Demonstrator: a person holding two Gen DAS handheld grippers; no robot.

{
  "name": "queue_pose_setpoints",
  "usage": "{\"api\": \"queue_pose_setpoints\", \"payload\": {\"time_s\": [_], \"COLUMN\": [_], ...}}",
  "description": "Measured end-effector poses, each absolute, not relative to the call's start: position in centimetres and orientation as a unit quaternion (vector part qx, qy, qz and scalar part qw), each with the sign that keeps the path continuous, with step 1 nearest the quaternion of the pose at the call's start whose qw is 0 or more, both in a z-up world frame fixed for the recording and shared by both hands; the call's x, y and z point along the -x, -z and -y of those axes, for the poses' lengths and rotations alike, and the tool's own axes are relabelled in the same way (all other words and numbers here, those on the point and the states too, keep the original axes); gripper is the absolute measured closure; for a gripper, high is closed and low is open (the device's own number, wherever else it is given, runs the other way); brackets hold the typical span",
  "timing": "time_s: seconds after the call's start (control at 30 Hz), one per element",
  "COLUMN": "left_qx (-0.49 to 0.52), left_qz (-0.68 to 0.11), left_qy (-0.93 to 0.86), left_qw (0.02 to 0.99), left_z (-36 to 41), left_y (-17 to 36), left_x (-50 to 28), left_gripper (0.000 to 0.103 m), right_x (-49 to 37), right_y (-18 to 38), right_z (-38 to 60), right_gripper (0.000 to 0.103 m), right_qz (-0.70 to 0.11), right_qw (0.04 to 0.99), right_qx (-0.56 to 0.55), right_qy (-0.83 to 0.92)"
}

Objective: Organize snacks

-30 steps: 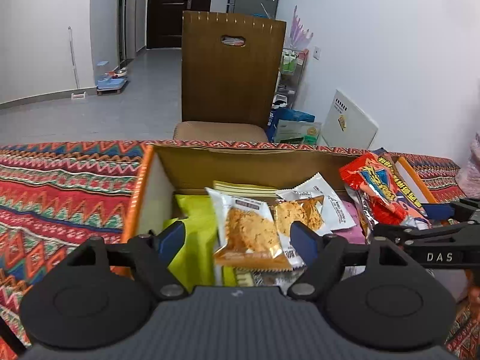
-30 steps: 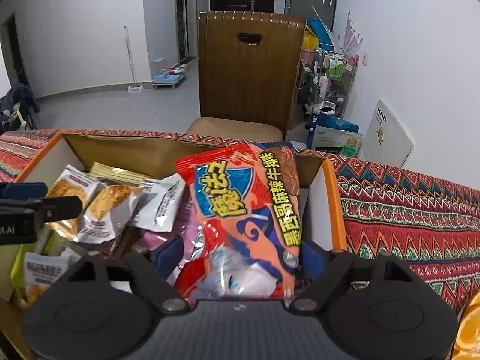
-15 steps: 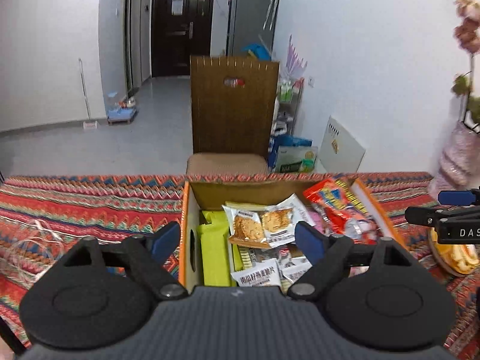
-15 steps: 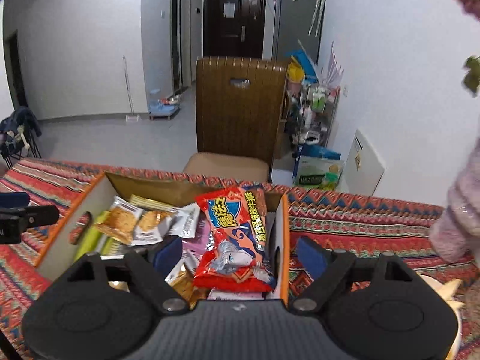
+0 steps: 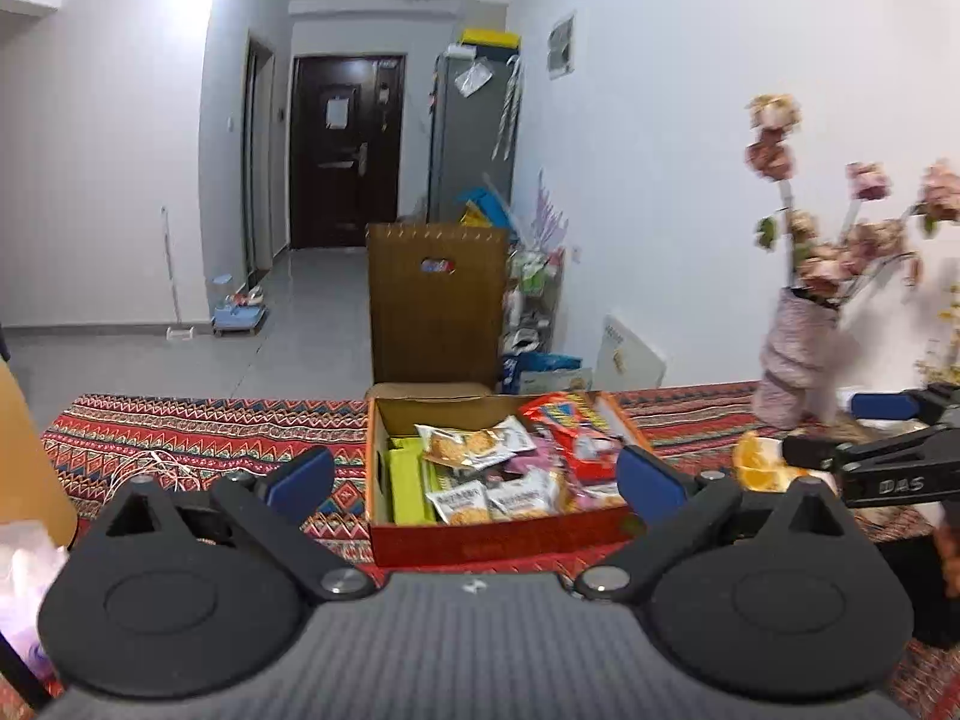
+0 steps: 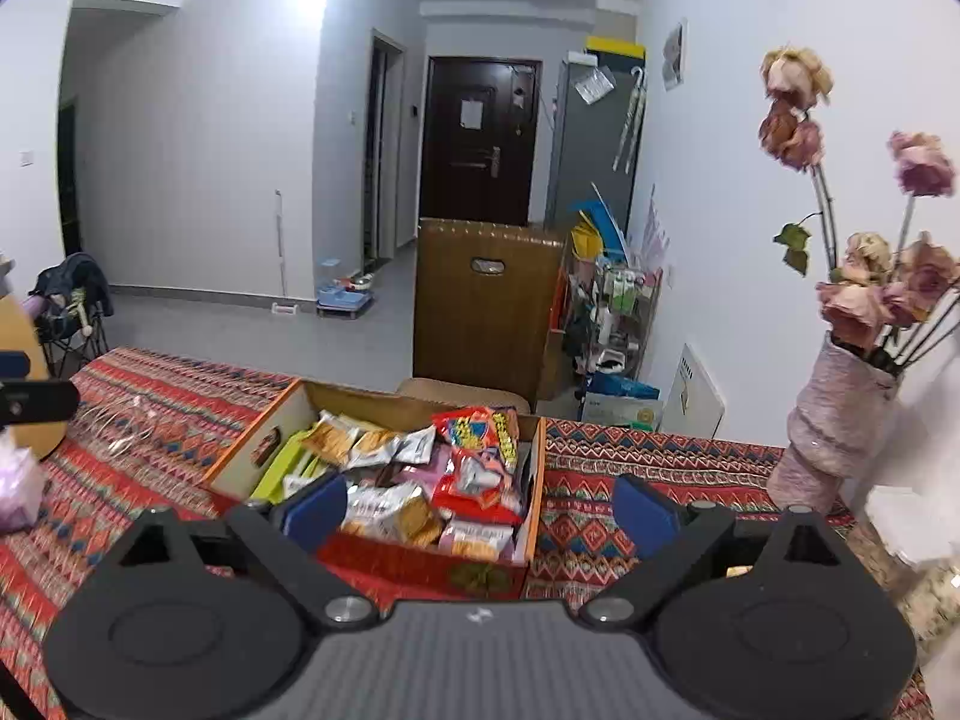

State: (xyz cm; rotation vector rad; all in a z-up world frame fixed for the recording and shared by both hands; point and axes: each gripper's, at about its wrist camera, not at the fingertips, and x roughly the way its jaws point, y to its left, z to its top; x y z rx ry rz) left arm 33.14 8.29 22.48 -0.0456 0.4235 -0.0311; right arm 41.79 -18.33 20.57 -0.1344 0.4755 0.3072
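An orange cardboard box (image 5: 489,537) sits on the patterned tablecloth, full of snack packs. A red and blue chip bag (image 5: 576,435) lies at its right side, cracker packs (image 5: 468,444) in the middle, a green pack (image 5: 405,483) at the left. The box (image 6: 420,564) and the chip bag (image 6: 480,462) also show in the right wrist view. My left gripper (image 5: 474,477) is open and empty, held back from the box. My right gripper (image 6: 480,507) is open and empty, also back from the box.
A vase of dried roses (image 6: 840,414) stands on the table at the right. A plate with orange slices (image 5: 759,471) lies beside it. A brown chair (image 5: 438,312) stands behind the table. A tan rounded object (image 5: 30,456) is at the far left.
Both grippers have pulled back and up from the box. The right gripper has let go of the red chip bag, which now lies in the box.
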Motion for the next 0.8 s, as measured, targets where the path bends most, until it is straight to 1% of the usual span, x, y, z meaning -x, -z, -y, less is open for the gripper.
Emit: {"api": "queue_pose_setpoints", "payload": {"time_s": [0.17,0.37,0.53,0.7,0.73,0.8], "left_qx": [0.02,0.012,-0.003,0.019,0.02,0.008], "left_qz": [-0.176,-0.136,-0.128,-0.145,-0.146,-0.143], "left_qy": [0.025,0.023,0.011,-0.002,-0.009,-0.032], "left_qw": [0.984,0.99,0.992,0.989,0.989,0.989], "left_z": [-7.0,-5.5,-4.2,-4.2,-4.2,-3.9], "left_y": [-22.3,-19.9,-16.4,-12.3,-11.4,-9.4], "left_x": [-25.2,-16.8,-12.0,-8.2,-7.5,-5.9], "left_gripper": [0.0,0.0,0.0,0.0,0.0,0.0], "right_x": [-35.2,-27.5,-21.3,-15.8,-14.8,-12.7], "right_y": [-19.5,-16.8,-13.9,-10.9,-10.2,-8.8], "right_z": [19.9,21.8,22.9,23.7,23.7,23.5], "right_gripper": [0.008,0.008,0.008,0.007,0.007,0.003], "right_qz": [-0.216,-0.194,-0.175,-0.16,-0.155,-0.145], "right_qw": [0.96,0.961,0.964,0.967,0.968,0.97], "right_qx": [0.078,0.085,0.083,0.07,0.068,0.077], "right_qy": [-0.16,-0.176,-0.182,-0.186,-0.184,-0.178]}}
